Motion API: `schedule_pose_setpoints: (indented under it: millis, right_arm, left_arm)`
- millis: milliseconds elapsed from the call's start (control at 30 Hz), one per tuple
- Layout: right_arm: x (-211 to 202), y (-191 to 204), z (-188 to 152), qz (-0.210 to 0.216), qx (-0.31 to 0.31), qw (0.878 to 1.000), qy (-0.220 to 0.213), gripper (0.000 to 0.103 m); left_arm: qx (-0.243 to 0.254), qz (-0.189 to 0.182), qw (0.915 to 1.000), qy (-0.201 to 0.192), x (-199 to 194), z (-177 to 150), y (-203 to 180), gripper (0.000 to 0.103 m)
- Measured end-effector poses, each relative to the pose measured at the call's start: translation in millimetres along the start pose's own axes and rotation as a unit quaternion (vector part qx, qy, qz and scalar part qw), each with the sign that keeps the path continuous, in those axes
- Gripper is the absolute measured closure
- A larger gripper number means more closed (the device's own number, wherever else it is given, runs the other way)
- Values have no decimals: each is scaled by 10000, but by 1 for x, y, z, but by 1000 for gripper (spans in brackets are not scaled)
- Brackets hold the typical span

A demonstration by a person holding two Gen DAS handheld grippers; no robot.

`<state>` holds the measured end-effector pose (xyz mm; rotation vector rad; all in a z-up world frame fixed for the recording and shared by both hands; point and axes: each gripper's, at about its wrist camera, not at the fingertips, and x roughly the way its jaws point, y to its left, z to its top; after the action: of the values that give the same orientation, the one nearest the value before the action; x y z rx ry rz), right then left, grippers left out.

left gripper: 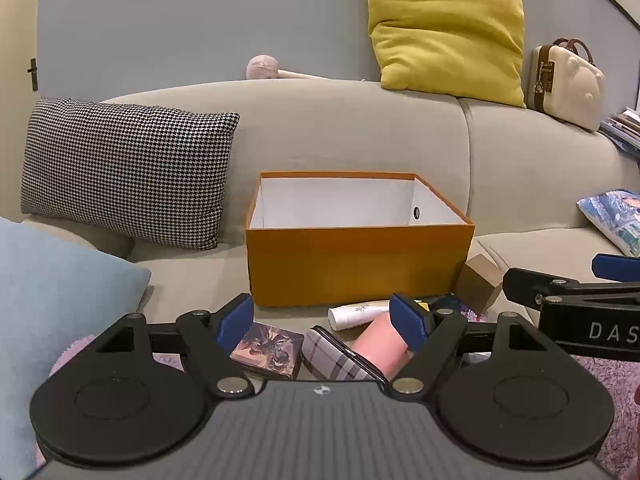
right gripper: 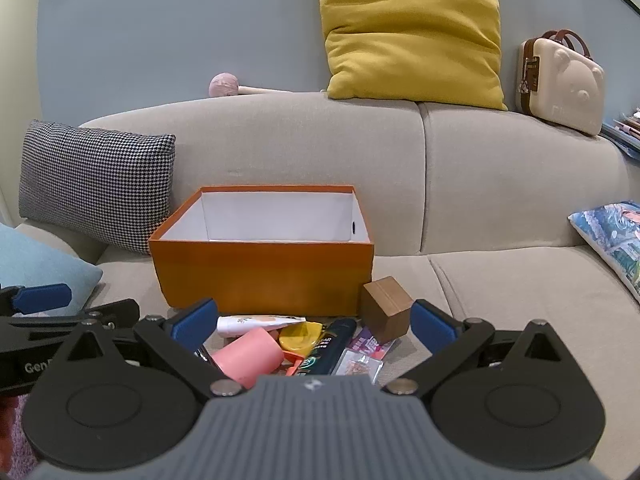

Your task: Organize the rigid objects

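Orange cardboard box [right gripper: 264, 276], open-topped with a white inside, sits on the beige sofa seat [right gripper: 500, 300], its long axis running across the view. Just before its front wall lie a pink cylinder [right gripper: 250, 356], white tube [right gripper: 256, 324], dark bottle [right gripper: 334, 346] and brown cube [right gripper: 386, 308]. Left gripper [left gripper: 322, 322] and right gripper [right gripper: 314, 326] both gape wide, holding nothing.

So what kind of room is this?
Probably a living room at home: a big beige sofa with a yellow cushion and a checked pillow, and an orange box on the seat.
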<state>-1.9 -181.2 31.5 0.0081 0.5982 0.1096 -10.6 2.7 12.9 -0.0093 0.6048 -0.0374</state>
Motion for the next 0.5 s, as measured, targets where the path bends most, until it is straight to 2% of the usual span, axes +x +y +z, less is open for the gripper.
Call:
schedule_pose_setpoints:
  millis: [500]
  right_arm:
    - [-1,3,-1,-19,-68,10000,3,1]
  left_arm:
    - [-49,11,10000,37,-1,-3,1,12]
